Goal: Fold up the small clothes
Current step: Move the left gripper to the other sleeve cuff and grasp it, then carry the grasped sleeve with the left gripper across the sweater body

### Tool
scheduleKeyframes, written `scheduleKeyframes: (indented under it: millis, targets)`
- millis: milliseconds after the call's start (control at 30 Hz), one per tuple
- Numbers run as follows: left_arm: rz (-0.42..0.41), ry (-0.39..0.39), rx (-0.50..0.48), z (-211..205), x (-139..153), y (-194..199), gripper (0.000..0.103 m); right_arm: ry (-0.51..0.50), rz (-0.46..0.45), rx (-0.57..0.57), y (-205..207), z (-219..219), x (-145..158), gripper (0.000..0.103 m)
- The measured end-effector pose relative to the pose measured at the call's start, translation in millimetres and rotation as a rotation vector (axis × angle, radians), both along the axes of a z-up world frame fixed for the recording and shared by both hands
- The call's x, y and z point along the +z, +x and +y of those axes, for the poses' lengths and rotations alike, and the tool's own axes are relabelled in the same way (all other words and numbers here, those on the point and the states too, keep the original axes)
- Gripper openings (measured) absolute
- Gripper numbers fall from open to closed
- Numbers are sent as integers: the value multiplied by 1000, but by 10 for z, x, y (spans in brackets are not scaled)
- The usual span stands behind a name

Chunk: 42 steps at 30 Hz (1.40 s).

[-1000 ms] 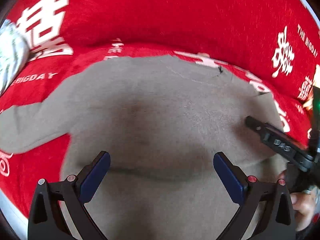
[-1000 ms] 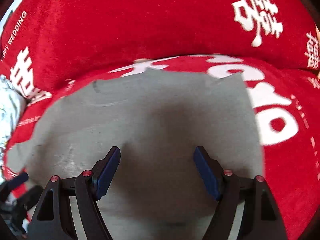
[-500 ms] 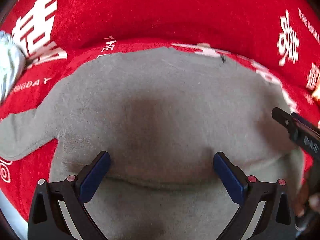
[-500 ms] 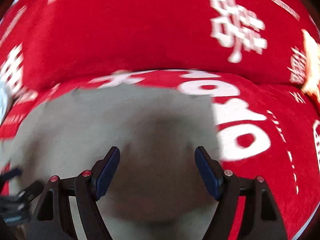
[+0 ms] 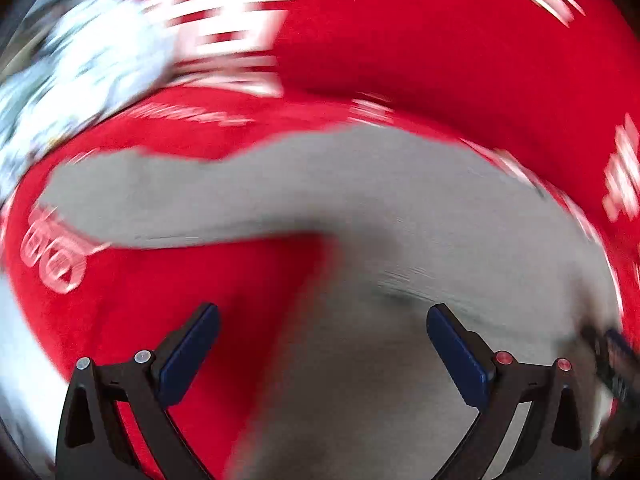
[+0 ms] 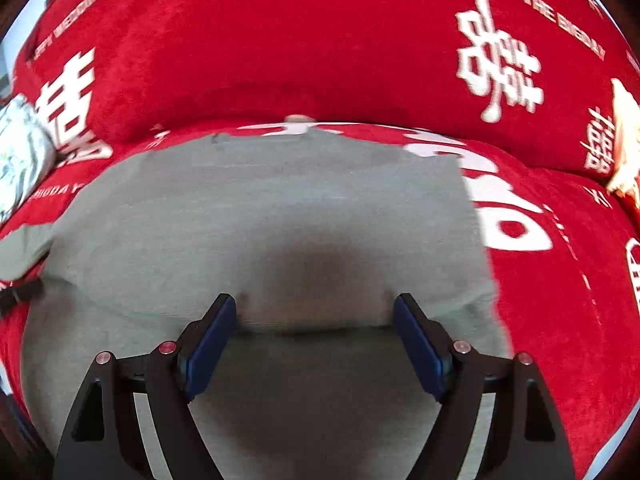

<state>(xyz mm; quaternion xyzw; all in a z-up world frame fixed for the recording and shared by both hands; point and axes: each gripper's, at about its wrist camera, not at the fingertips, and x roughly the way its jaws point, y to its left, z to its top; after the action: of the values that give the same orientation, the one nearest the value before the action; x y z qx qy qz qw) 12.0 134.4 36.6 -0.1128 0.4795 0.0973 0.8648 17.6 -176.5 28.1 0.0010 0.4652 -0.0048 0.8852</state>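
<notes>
Left tongs [image 5: 322, 344]: jaws wide apart, nothing gripped; view blurred. Grey garment [image 5: 400, 216] lies under the right-hand pad, red cover [image 5: 440, 40] w/ white print under the other; one sleeve [image 5: 160, 200] runs out to the left. Right tongs [image 6: 314, 334]: jaws wide and opening, nothing clamped; pad tips sit at a fold ridge of the garment [image 6: 280, 200], contact unclear. Garment lies flat beneath and ahead of both.

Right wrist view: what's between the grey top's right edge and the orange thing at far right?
Only bare red cover with white print, seen in the right wrist view. Nothing else lies between the grey top and the orange thing.
</notes>
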Motion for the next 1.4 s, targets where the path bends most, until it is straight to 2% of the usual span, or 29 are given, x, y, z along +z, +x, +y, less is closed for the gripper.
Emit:
scheduleKeyframes:
  millis: [133, 233, 300, 367, 400, 433, 533, 633, 700, 733, 767, 800, 833, 900, 967, 1000, 1067, 1133, 1267, 1333, 1400]
  targets:
    - [21, -7, 352, 1141, -95, -52, 103, -52, -9, 38, -6, 255, -62, 87]
    - [84, 47, 654, 1925, -222, -91, 103, -74, -16, 41, 4, 324, -104, 95]
    - [95, -7, 766, 2317, -318, -66, 103, -75, -19, 34, 19, 324, -119, 98]
    - [115, -93, 813, 2545, -429, 13, 103, -70, -16, 29, 42, 317, -133, 100]
    - [121, -73, 845, 2601, -431, 76, 103, -67, -15, 26, 49, 310, -139, 101]
    - [103, -39, 848, 2621, -404, 183, 103, -62, -15, 23, 52, 301, -145, 101]
    - [149, -2, 813, 2655, -441, 504, 103, -55, -17, 18, 52, 287, -156, 102]
    - [163, -30, 820, 2723, -455, 652, 103, -55, -18, 17, 48, 293, -160, 102]
    - [147, -40, 831, 2797, -432, 687, 92, -55, -18, 17, 47, 291, -162, 102]
    - [121, -25, 830, 2792, -389, 674, 71, -55, -18, 17, 47, 289, -163, 102]
    - [112, -15, 814, 2778, -343, 664, 43, -57, -19, 16, 46, 292, -162, 102]
    - [93, -24, 796, 2815, -311, 646, 29, -56, -19, 17, 46, 288, -163, 102]
    - [70, -75, 766, 2859, -312, 628, 11, -55, -19, 16, 47, 286, -161, 102]
    - [56, -130, 752, 2958, -326, 573, 11, -54, -18, 15, 52, 285, -159, 102]
    - [53, -129, 748, 2953, -307, 552, 11, -52, -17, 15, 53, 282, -158, 102]
    - [65, -90, 753, 2930, -289, 551, 11, -52, -18, 14, 52, 281, -158, 102]
    - [103, 75, 744, 2715, -214, 594, 11, -52, -18, 13, 54, 280, -160, 102]
    - [113, 153, 723, 2550, -161, 651, 11, -52, -18, 14, 52, 279, -161, 102]
    - [126, 224, 693, 2313, -92, 712, 11, -57, -10, 13, 61, 285, -148, 102]
    - [110, 262, 648, 2133, -18, 731, 11, -65, -8, 12, 67, 299, -134, 102]
    - [88, 266, 592, 1936, 62, 745, 11, -63, -8, 7, 67, 297, -125, 102]
